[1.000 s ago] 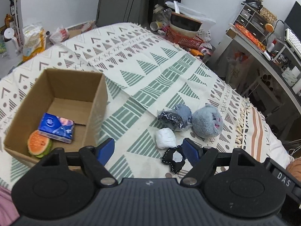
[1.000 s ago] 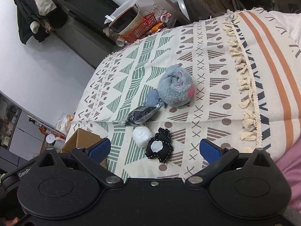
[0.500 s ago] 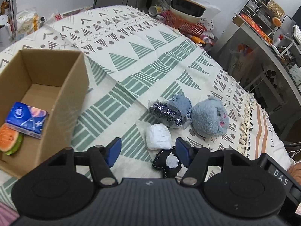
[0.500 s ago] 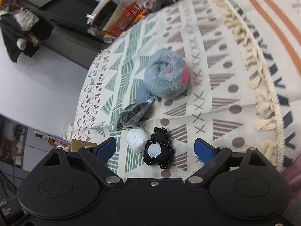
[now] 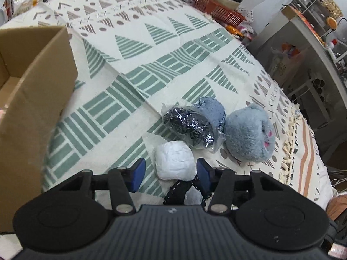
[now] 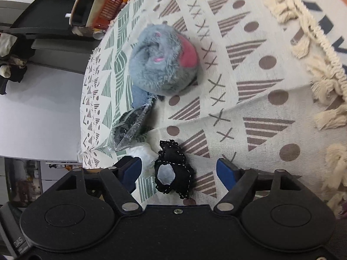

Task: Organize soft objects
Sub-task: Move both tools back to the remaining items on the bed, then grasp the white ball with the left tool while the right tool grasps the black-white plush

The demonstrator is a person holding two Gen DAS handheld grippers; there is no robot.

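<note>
In the left wrist view my left claw (image 5: 168, 171) stands released, its blue pads flanking the white soft bundle (image 5: 174, 163) at lower centre; the cardboard box (image 5: 34, 99) sits at the left edge. I should drop lower and centre before clenching

In the right wrist view my right claw (image 6: 180, 172) is released too, the black stitched pouch (image 6: 173, 172) lying between its pads, lower centre, on the bed's blanket (image 6: 249, 99); I'd squeeze gently, clear of the bundle
</note>
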